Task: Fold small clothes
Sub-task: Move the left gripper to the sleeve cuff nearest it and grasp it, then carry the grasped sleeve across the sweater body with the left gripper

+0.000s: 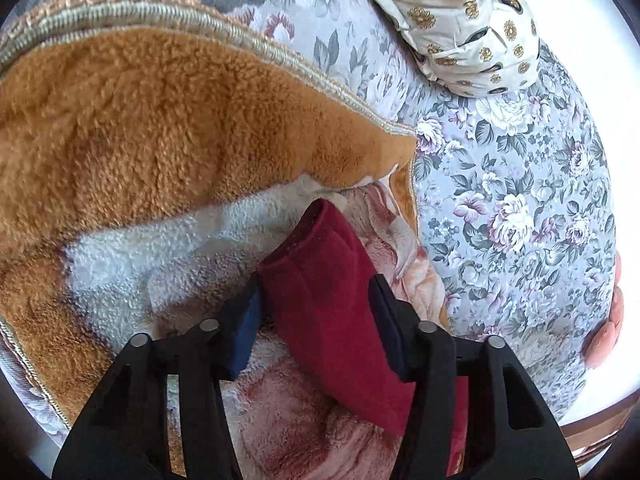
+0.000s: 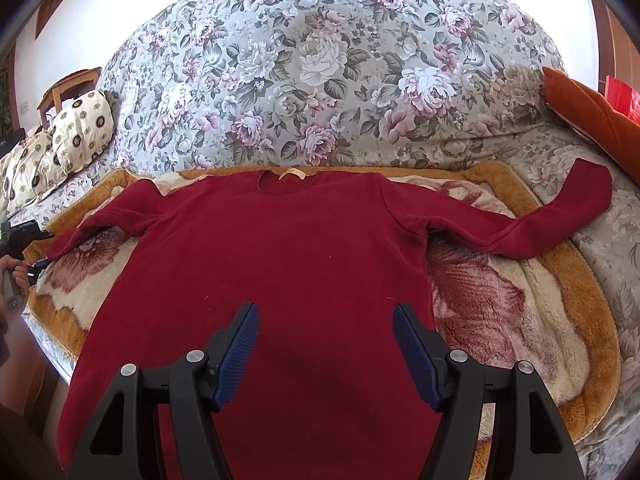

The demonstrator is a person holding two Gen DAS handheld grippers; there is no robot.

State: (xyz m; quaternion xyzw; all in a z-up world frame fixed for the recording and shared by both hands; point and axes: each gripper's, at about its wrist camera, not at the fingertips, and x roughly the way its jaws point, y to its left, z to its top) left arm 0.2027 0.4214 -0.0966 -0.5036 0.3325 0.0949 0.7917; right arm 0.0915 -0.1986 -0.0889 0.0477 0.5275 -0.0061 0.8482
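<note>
A dark red long-sleeved sweater (image 2: pixel 280 248) lies spread flat on a tan-bordered fleece blanket (image 2: pixel 516 320) over the floral bedspread (image 2: pixel 320 60), neckline toward the blanket's far edge and both sleeves stretched out toward its side edges. The right gripper (image 2: pixel 325 338) hovers over the sweater's lower body, fingers spread wide and holding nothing. At the blanket's left edge, the left gripper (image 1: pixel 316 320) straddles the sleeve cuff (image 1: pixel 328 264) — its pads seem parted around the cloth rather than pinching it.

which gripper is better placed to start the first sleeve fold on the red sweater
Left. The left gripper is open with the sweater's left sleeve cuff already between its fingers. The right gripper hangs open over the body, well short of the right sleeve.
</note>
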